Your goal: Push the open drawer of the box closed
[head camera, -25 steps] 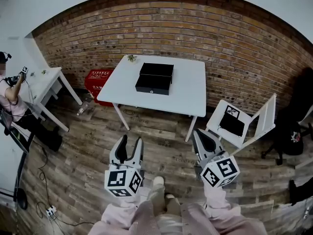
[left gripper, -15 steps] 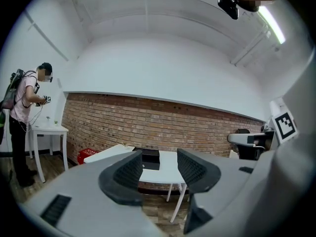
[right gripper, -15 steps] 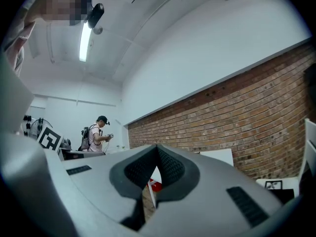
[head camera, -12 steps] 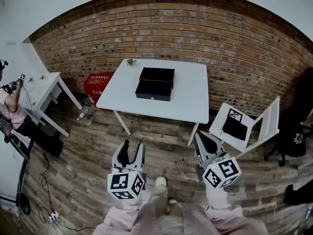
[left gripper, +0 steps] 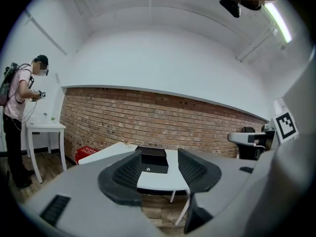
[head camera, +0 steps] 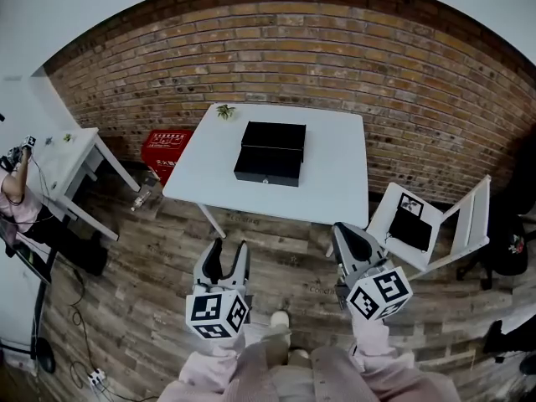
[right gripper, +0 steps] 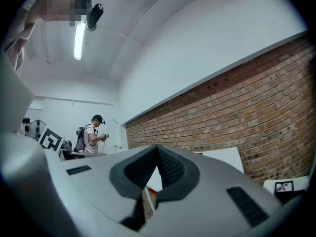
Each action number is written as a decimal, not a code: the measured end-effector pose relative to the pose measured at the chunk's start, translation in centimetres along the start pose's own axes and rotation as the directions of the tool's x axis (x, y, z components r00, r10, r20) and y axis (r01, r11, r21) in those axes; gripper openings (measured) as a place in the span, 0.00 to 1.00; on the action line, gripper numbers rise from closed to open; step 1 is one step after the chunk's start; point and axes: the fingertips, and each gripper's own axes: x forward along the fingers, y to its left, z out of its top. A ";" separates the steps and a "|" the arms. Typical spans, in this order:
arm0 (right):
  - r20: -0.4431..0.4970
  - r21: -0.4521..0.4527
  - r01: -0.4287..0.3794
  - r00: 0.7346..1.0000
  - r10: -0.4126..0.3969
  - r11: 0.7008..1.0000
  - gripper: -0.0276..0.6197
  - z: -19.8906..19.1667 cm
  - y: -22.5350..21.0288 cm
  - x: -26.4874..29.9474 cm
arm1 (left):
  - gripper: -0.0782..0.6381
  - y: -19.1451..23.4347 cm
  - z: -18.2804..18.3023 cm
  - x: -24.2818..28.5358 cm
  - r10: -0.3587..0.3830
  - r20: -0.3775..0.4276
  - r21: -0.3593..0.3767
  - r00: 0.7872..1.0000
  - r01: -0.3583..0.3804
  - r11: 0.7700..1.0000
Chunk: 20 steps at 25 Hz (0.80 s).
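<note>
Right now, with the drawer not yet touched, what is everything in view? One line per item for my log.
Table: one, white, in front of the brick wall.
Box: one, black, on the table, drawer out toward the person.
Plant: one, small, green, at the table's far left corner.
Crate: one, red, on the floor by the table's left edge.
Folding chair: one, white, right of the table, with a black item on its seat.
Side table: one, white, far left.
Other person: one, pink top, beside the side table.
Left gripper: grey, open, empty.
Right gripper: grey, shut, empty.
</note>
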 end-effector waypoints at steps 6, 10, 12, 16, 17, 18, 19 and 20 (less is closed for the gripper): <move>-0.020 -0.002 0.015 1.000 -0.015 1.000 0.05 -0.7 -1.3 3.1 | 0.43 1.4 -0.3 3.8 -0.023 -0.025 -0.009 0.999 0.023 1.000; -0.033 0.000 0.026 0.999 -0.026 1.000 0.05 -1.2 -2.0 4.8 | 0.43 2.1 -0.7 6.0 -0.040 -0.051 -0.021 0.998 0.039 0.999; -0.039 -0.006 0.031 0.999 -0.031 1.000 0.05 -1.4 -2.3 5.7 | 0.43 2.5 -0.9 7.1 -0.049 -0.062 -0.025 0.997 0.048 0.999; -0.053 -0.022 0.052 0.997 -0.053 0.998 0.05 -1.8 -2.8 7.2 | 0.43 3.0 -1.4 8.9 -0.082 -0.089 -0.048 0.993 0.078 0.996; -0.054 -0.023 0.057 0.997 -0.058 0.998 0.05 -1.9 -2.9 7.4 | 0.43 3.0 -1.5 9.3 -0.090 -0.093 -0.048 0.992 0.085 0.995; -0.054 -0.023 0.062 0.997 -0.063 0.998 0.05 -1.9 -3.0 7.7 | 0.43 3.2 -1.6 9.7 -0.096 -0.098 -0.046 0.991 0.091 0.995; -0.052 -0.023 0.067 0.996 -0.068 0.998 0.05 -1.9 -3.1 8.0 | 0.43 3.3 -1.7 10.2 -0.100 -0.102 -0.044 0.990 0.096 0.994; -0.051 -0.021 0.070 0.996 -0.071 0.997 0.05 -2.0 -3.2 8.3 | 0.43 3.4 -1.8 10.7 -0.104 -0.106 -0.041 0.989 0.100 0.994</move>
